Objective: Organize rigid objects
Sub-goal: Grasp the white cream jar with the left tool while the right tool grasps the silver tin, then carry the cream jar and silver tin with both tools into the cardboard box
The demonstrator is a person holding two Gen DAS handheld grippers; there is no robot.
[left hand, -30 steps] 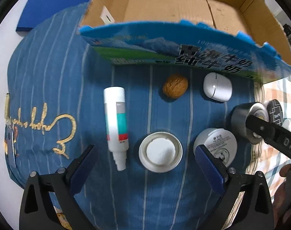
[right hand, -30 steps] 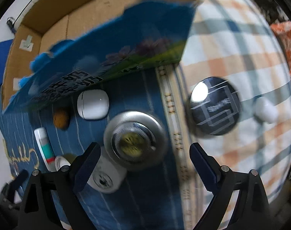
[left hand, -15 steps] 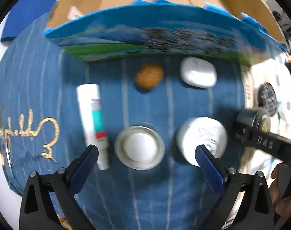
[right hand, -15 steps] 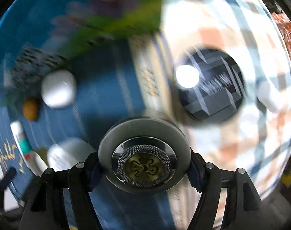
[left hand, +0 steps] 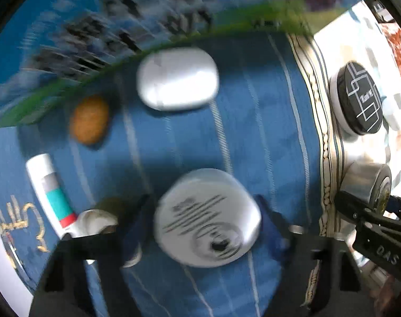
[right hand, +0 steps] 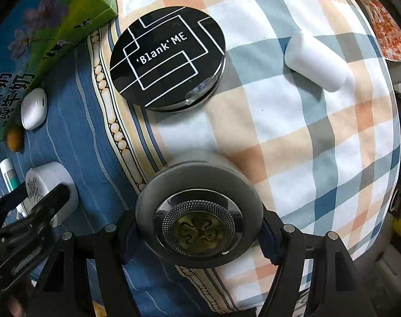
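Observation:
My left gripper [left hand: 205, 219] is shut on a white round jar [left hand: 207, 218] with printed text on its face; it also shows in the right wrist view [right hand: 46, 182]. My right gripper [right hand: 197, 227] is shut on a grey metal round tin [right hand: 199, 218] with a brass centre, also seen in the left wrist view [left hand: 367, 185]. On the blue striped cloth lie a white oval case [left hand: 176, 78], a walnut [left hand: 89, 119], a white tube with a teal band [left hand: 51, 192] and a white lid [left hand: 94, 223].
A blue milk carton box [left hand: 108, 26] stands at the back. A black round compact marked 'Blank' ME [right hand: 167, 56] and a white cylinder [right hand: 316, 62] lie on the checked cloth [right hand: 306, 145] to the right.
My left gripper moved right and closed on the white jar. My right gripper keeps its hold on the metal tin and has carried it right, over the checked cloth's edge.

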